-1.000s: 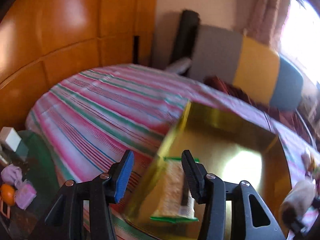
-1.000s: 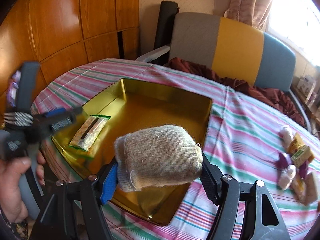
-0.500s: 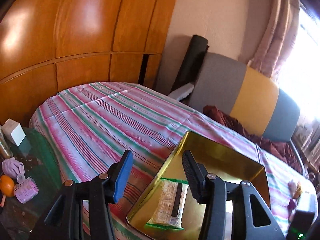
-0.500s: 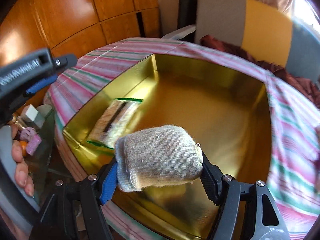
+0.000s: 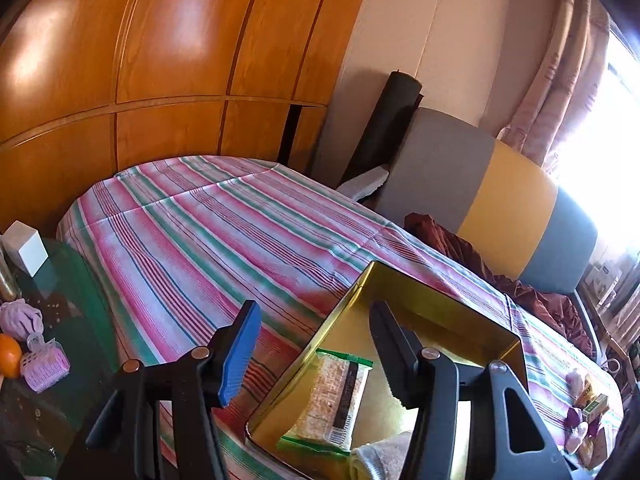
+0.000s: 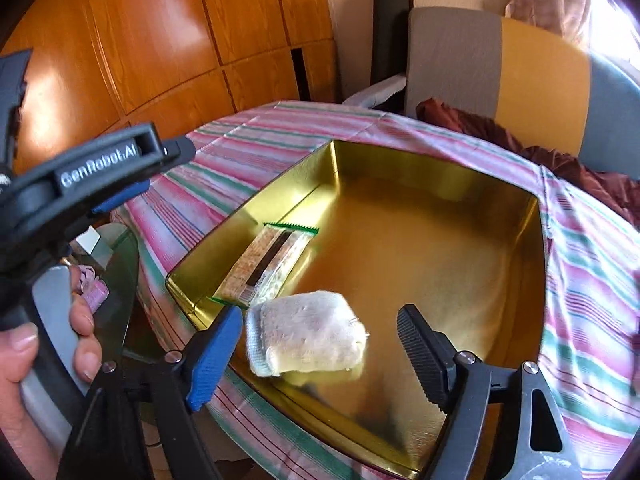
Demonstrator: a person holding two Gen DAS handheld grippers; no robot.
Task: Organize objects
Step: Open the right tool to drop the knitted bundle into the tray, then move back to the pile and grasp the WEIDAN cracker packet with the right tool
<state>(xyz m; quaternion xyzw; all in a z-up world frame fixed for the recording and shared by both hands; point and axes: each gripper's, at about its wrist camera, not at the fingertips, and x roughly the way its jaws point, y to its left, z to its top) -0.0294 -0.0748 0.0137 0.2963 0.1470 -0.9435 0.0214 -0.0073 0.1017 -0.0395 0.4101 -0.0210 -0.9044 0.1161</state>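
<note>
Since a second ago right claw (image 6: pixel 320 340) has swung in over the gold tin (image 6: pixel 536 240), and the rolled sock (image 6: pixel 306 334) it was clamping now sits loose between its fingers, a clear gap on the black-pad side, a thin one by the blue pad. Jaws are opening, nothing gripped. Sock looks to rest on the tin floor at the near corner, touching the end of the snack packet (image 6: pixel 268 268); slight blur, so contact with the floor is not certain.

Left claw (image 5: pixel 312 354) has lifted back from the tin; a second ago it sat low over the packet, now the view takes in the striped cloth (image 5: pixel 208 236) on the bench plus the wood panelling (image 5: pixel 160 60). Its jaws are opening too, released, nothing between the pads. From this view the packet (image 5: pixel 338 396) lies flat in the tin's (image 5: pixel 440 300) left part, sock edge (image 5: pixel 380 458) just below it.

In the right view a hand (image 6: pixel 44 364) grips the left tool's handle. Small wrapped items (image 5: pixel 584 412) remain on the cloth at the far right, well apart from the tin. Sofa (image 5: pixel 500 204) behind the bench.
</note>
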